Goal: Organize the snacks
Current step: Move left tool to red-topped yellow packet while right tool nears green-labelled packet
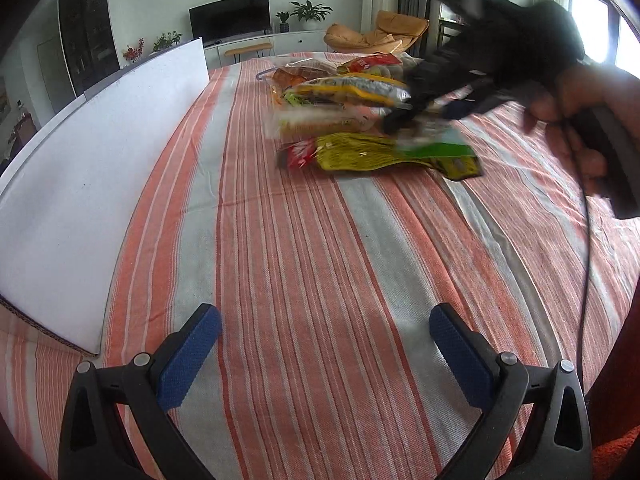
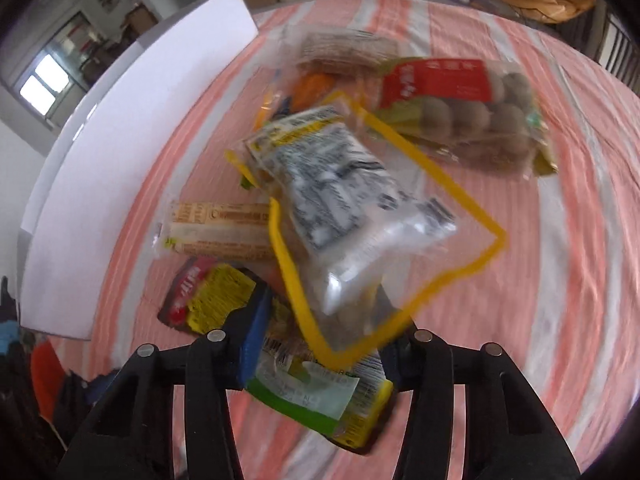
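Left gripper (image 1: 325, 330): black plastic arms, ribbed blue pads (image 1: 190, 356), round silver screws at the joints. Right gripper (image 2: 316, 322): same black frame w/ blue pads, silver screws. Right hand (image 1: 576, 120): bare skin; thin black cable (image 1: 588, 240) just below it.

Surface: striped cloth (image 1: 304, 240), orange and grey-white bands, spread out ahead of the left gripper
Left of that gripper: white board (image 1: 92, 168) lying along the cloth's edge
Far ahead of it: snack heap (image 1: 360, 120) on the cloth; yellow packet (image 1: 360, 152) nearest, red-ended wrapper (image 1: 298, 154) beside it; long beige bar (image 2: 216, 228); bag of brown balls (image 2: 480, 116) farthest
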A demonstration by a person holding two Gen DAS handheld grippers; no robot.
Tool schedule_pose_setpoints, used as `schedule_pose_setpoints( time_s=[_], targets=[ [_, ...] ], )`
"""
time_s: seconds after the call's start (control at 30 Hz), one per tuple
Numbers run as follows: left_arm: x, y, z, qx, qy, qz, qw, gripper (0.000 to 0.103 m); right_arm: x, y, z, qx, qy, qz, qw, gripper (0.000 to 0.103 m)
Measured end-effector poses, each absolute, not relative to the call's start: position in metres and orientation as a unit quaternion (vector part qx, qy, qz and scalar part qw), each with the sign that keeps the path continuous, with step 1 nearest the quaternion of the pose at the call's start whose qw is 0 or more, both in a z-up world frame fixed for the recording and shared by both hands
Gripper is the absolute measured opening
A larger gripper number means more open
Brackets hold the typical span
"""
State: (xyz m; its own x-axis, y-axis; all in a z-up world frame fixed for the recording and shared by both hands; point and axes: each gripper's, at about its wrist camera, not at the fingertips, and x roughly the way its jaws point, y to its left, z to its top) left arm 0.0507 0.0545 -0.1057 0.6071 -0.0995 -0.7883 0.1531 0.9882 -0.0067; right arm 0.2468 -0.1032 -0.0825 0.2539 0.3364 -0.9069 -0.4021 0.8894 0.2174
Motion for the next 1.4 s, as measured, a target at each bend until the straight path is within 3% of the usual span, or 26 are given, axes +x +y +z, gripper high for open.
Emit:
schedule_pose_setpoints(
  time_s=[0.1,0.17,0.27,0.33,0.37,0.4,0.57,1.1,1.4],
  targets=[
    [0.051,0.054,-0.106,0.031,0.438,-0.071,0.896,0.103,0.236,-0.140,-0.079,-0.032,0.565,0.220,0.794,0.050],
    [0.051,0.055,-0.106,0.031,0.438,-0.070,0.896,0.103,0.228,-0.170,-0.077,-0.053,0.555,0.198,0.806,0.041],
    [0.050,0.054,-0.106,0.030,0.437,-0.069,0.896,0.103,0.215,-0.211,-0.086,-0.081,0.540,0.185,0.817,0.045],
    [0.050,0.054,-0.106,0.030,0.437,-0.069,0.897,0.103,0.203,-0.229,-0.086,-0.084,0.510,0.192,0.834,0.065],
    [0.050,0.054,-0.106,0.030,0.437,-0.069,0.896,0.103,0.196,-0.236,-0.088,-0.092,0.498,0.184,0.843,0.089],
    [0.050,0.054,-0.106,0.030,0.436,-0.069,0.897,0.103,0.191,-0.242,-0.089,-0.095,0.486,0.177,0.850,0.098],
    [0.050,0.054,-0.106,0.030,0.437,-0.069,0.897,0.103,0.171,-0.265,-0.096,-0.054,0.442,0.173,0.878,0.100],
    [0.051,0.054,-0.105,0.024,0.446,-0.059,0.893,0.103,0.178,-0.264,-0.097,-0.043,0.443,0.164,0.880,0.102],
    [0.064,0.029,-0.091,-0.092,0.518,-0.127,0.841,0.103,0.178,-0.264,-0.097,-0.043,0.444,0.164,0.880,0.102]
  ],
)
